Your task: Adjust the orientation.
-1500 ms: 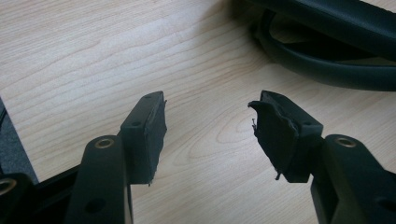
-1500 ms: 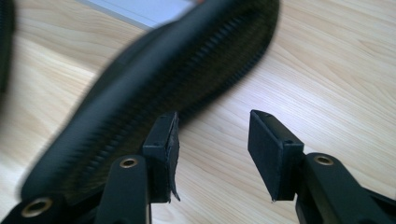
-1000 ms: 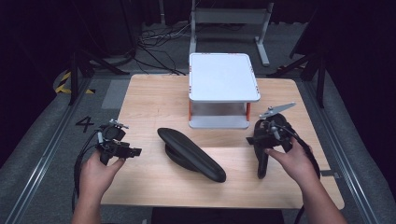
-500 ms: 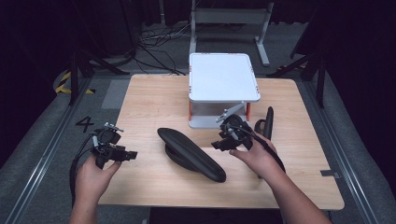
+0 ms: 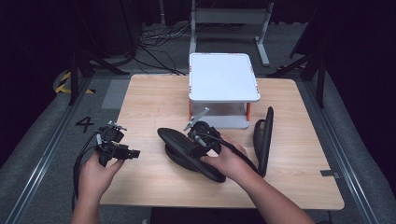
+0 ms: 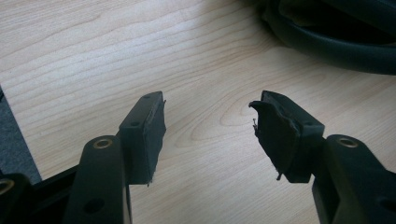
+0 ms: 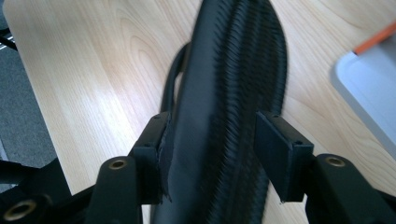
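A long black shoe (image 5: 182,151) lies flat on the wooden table (image 5: 149,98) in front of a white rack (image 5: 223,77). My right gripper (image 5: 195,148) hovers right over it. In the right gripper view the gripper (image 7: 212,126) is open, its jaws straddling the shoe's ribbed body (image 7: 233,70), the left pad close against it. A second black shoe (image 5: 264,140) stands on its edge to the right. My left gripper (image 5: 133,153) is open near the table's left front; its own view shows bare wood between the jaws (image 6: 208,105) and the shoe's rim (image 6: 327,37) beyond.
The white rack has orange legs and a lower shelf, and stands at the table's back middle. Dark floor with cables and a metal stand (image 5: 229,18) lies beyond the table. Bare wood stretches along the left and front right.
My right hand moved left from the table's right side onto the middle shoe. The second shoe now stands alone on its edge at the right. The left gripper barely shifted.
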{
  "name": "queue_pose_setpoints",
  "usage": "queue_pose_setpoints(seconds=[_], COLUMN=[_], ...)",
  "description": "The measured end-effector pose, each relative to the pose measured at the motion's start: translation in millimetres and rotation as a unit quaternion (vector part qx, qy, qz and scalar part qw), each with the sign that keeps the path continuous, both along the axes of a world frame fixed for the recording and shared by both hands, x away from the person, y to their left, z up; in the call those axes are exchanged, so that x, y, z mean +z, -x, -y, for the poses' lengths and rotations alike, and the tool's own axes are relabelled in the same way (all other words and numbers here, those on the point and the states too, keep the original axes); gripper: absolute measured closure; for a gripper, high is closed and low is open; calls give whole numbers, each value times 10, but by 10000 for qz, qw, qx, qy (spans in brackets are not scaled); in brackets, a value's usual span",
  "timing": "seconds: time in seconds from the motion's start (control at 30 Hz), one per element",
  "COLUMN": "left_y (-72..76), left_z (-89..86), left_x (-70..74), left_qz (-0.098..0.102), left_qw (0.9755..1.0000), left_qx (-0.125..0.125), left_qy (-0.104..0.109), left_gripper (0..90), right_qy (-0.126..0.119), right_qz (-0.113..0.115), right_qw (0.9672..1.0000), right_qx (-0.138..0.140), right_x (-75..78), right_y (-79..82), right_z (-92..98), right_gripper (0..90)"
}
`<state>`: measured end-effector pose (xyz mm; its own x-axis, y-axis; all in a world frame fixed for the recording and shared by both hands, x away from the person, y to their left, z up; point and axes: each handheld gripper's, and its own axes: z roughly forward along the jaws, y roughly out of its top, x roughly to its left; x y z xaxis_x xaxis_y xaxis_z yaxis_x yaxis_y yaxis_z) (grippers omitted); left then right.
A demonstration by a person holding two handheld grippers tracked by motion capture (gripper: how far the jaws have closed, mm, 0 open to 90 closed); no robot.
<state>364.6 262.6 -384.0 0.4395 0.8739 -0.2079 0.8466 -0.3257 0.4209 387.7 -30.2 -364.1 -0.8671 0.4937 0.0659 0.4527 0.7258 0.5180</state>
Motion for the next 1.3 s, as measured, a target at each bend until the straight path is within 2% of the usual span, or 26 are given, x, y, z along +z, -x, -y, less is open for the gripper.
queue_pose_setpoints(seconds=[0.17,0.4,0.47,0.5,0.53,0.67,0.8,0.83,0.9,0.97,1.03,1.1,1.2,1.3], left_y=[-15,-15,-16,-16,-16,-20,-19,-17,-24,-27,-31,-36,-38,-44], left_z=[-2,9,12,13,12,-4,-8,-1,0,15,25,30,50,55], left_x=[-18,-28,-29,-28,-30,-35,-33,-34,-38,-46,-47,-44,-43,-45], left_qz=[-9,-25,-28,-48,-51,-45,-49,-69,-67,-76,-99,-100,-119,-92], left_qw=[10000,10000,10000,10000,10000,10000,10000,10000,10000,10000,9999,9999,9999,9999], left_qx=[-40,-14,-29,-39,-41,-48,-47,-6,-33,-38,-55,-85,-75,-116], left_qy=[-36,-8,-18,-24,-24,-14,-6,29,9,-9,-20,-10,2,-41], left_gripper=[424,424,424,424,425,426,427,427,427,427,427,427,427,428], right_qy=[92,480,700,737,721,714,569,240,168,-153,-411,-498,-518,-526], right_qz=[39,214,335,300,245,263,135,-168,-237,-515,-860,-1096,-1232,-961], right_qw=[9999,9986,9970,9968,9971,9971,9982,9993,9993,9982,9952,9926,9907,9929], right_qx=[22,-29,-14,1,-2,-57,-165,-233,-251,-250,-204,-169,-271,-473], right_x=[-68,-183,-219,-233,-237,-202,-160,-108,-89,-30,3,-5,-49,-35], right_y=[-9,-23,-16,-18,-18,-9,-39,-68,-74,-70,-55,-40,-67,-125], right_z=[-157,-346,-393,-402,-404,-378,-291,-190,-156,-69,-3,27,76,178], right_gripper=[435,434,488,531,535,560,566,569,570,571,571,570,575,613])
